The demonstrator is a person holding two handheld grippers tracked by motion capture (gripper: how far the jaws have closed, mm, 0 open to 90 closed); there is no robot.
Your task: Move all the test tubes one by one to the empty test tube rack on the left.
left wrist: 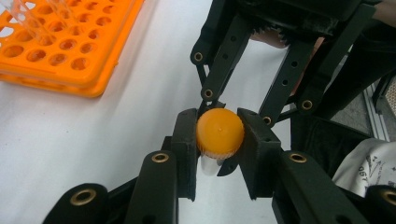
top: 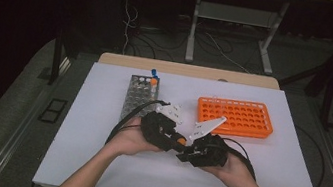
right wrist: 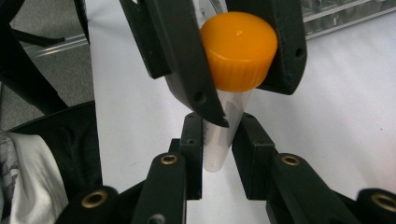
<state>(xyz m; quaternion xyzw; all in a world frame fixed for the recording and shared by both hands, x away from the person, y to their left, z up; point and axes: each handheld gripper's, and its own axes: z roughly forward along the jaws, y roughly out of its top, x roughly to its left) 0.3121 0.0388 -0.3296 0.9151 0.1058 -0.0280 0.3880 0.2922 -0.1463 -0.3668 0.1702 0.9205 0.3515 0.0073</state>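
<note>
Over the white table point(top: 92, 163), left gripper point(left wrist: 219, 140) clamps the tube's orange cap point(left wrist: 219, 132); right gripper point(right wrist: 218, 140) grasps its clear body point(right wrist: 222, 135).

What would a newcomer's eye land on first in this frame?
The orange-capped tube held above mid-table between both grippers: the left gripper is clamped on its cap, and the right gripper is closed around its clear body. Next, the bright orange rack at right behind the hands, and the grey rack at left, holding a few capped tubes.

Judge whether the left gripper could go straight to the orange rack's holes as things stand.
Probably not yet: the left gripper is shut on the tube's orange cap while the right gripper clamps the tube. The path across the table to the orange rack looks free.
</note>
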